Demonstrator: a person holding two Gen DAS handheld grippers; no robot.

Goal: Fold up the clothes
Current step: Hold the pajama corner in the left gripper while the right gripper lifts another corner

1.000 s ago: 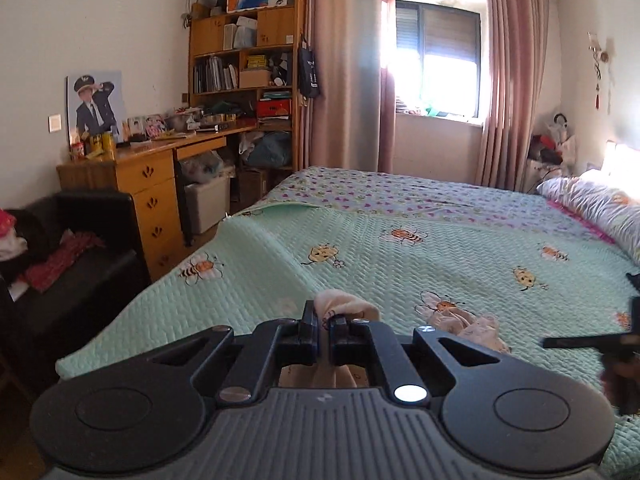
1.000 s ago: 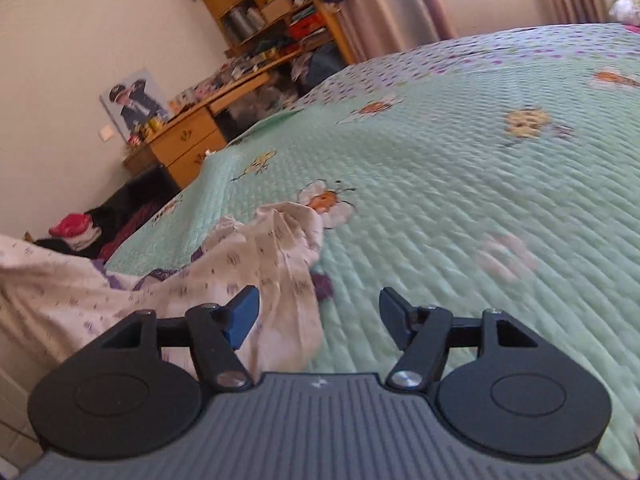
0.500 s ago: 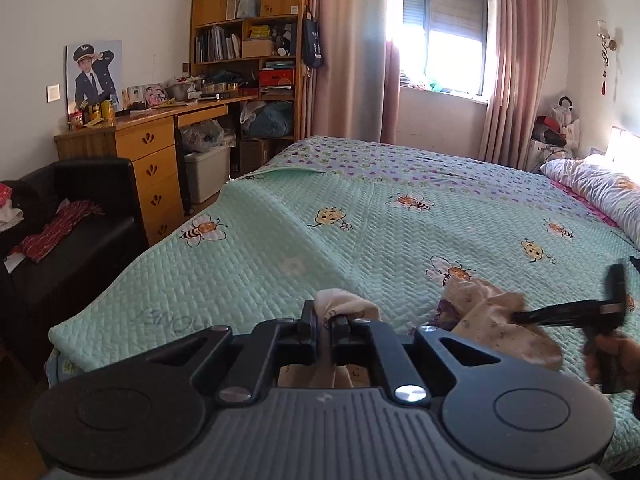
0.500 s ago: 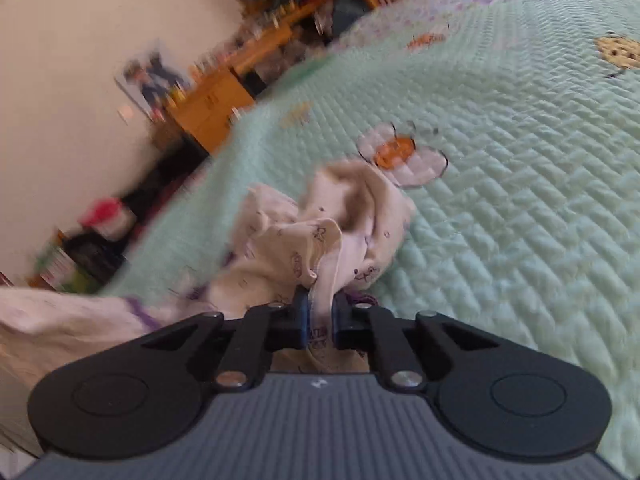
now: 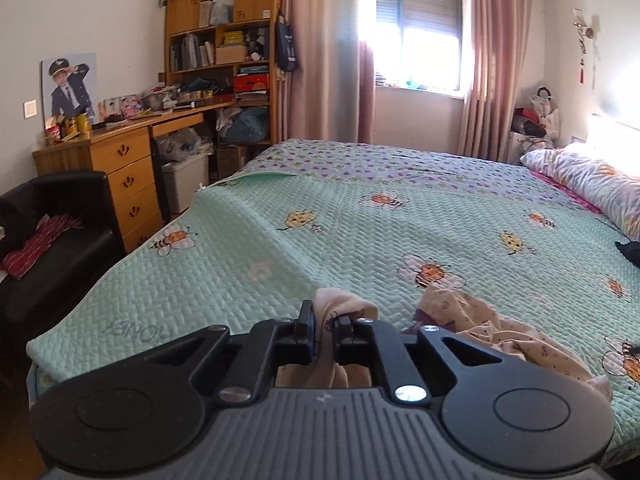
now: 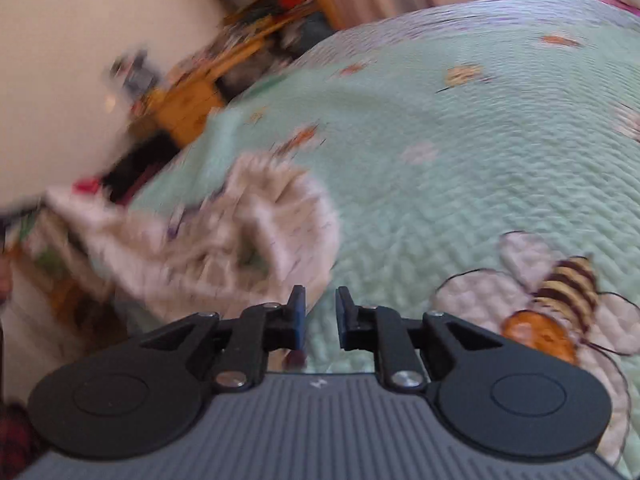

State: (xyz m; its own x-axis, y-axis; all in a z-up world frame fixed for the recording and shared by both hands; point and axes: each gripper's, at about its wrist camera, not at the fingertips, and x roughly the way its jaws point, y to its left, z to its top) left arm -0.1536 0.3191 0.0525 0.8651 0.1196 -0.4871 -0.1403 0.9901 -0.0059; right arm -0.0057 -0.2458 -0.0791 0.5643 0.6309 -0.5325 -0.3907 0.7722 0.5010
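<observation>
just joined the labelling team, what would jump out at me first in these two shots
The mint green bee-print quilt fills both views. At the bottom centre of the left wrist view, the left gripper pinches a fold of the cream printed garment, which trails to the right across the quilt. In the blurred right wrist view, the right gripper has nothing between its opening fingers, the garment bunched to its left.

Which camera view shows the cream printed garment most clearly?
The left wrist view: there the cream printed garment is sharp, pinched by the left gripper. The right wrist view shows it only as a blurred heap.
</observation>
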